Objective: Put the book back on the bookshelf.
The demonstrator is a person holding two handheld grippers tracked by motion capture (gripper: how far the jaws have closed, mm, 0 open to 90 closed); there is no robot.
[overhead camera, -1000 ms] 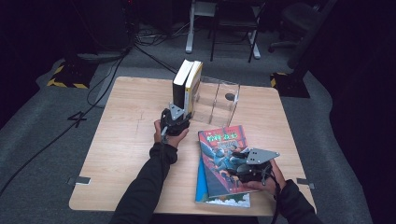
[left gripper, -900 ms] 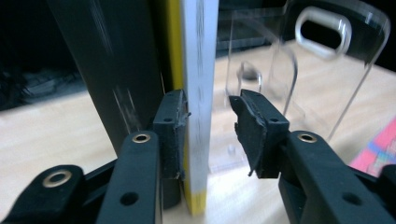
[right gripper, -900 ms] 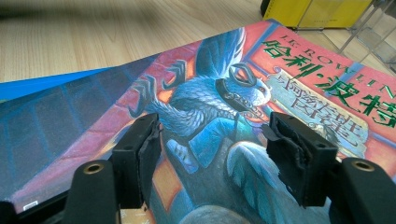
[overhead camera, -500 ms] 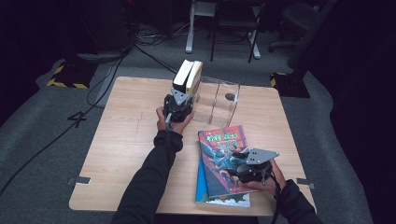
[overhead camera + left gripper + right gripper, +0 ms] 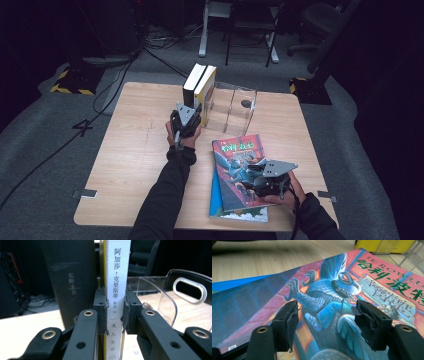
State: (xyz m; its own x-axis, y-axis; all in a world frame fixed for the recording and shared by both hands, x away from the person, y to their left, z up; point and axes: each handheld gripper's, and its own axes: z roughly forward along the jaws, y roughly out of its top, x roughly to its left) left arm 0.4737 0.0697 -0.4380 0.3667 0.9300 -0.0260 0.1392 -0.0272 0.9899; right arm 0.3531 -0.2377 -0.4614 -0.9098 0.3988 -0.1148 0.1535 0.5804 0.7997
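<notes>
Books stand at the far side of our table (image 5: 125,150): a black book (image 5: 192,84) and a yellow book (image 5: 206,90) side by side, upright, at the left end of a clear acrylic rack (image 5: 235,107). We cannot tell whether the black one is inside the rack. The rack's other compartments hold nothing. Our left gripper (image 5: 186,119) has just been closing, and its pads (image 5: 103,312) now press both sides of the yellow book's white spine (image 5: 117,290). Our right gripper (image 5: 267,180) hovers over a colourful book (image 5: 235,170), which lies flat on a blue book (image 5: 216,197) near us; its jaws are apart, gripping nothing.
</notes>
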